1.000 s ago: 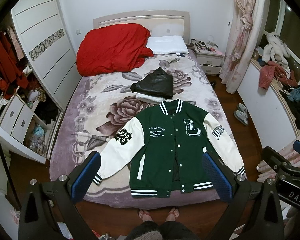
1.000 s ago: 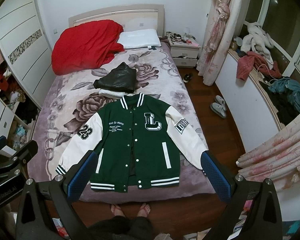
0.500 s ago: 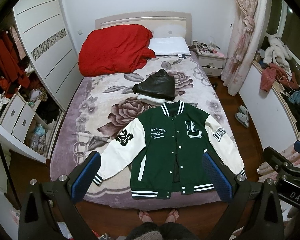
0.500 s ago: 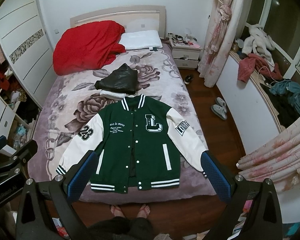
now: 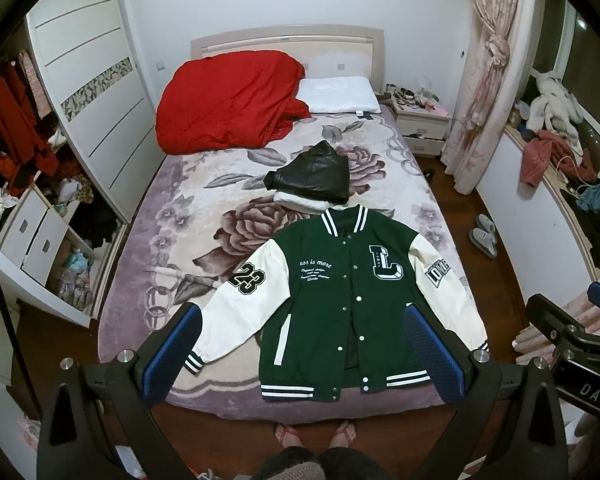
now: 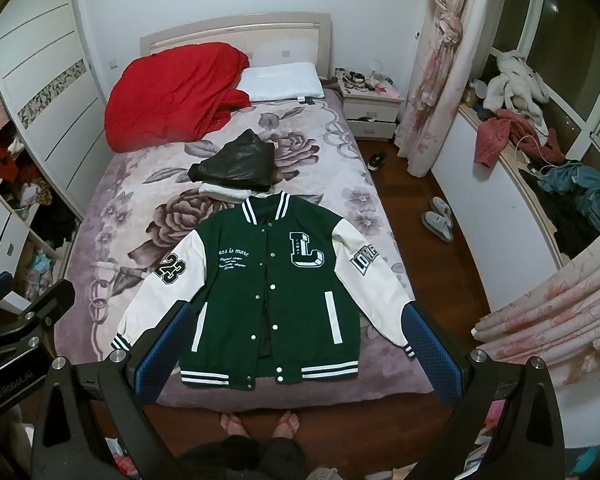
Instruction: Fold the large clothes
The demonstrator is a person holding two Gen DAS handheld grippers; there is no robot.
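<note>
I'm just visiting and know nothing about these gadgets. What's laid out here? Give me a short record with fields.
place: bedroom, seen from the foot of a bed with a floral cover
main garment: green varsity jacket, front up, white sleeves spread, not folded yet
behind it: folded black garment on a white one
at headboard: red quilt, white pillow
left hand-held gripper: open, above the bed edge, holding nothing
right hand-held gripper: open, holding nothing
person: only feet in sandals visible
</note>
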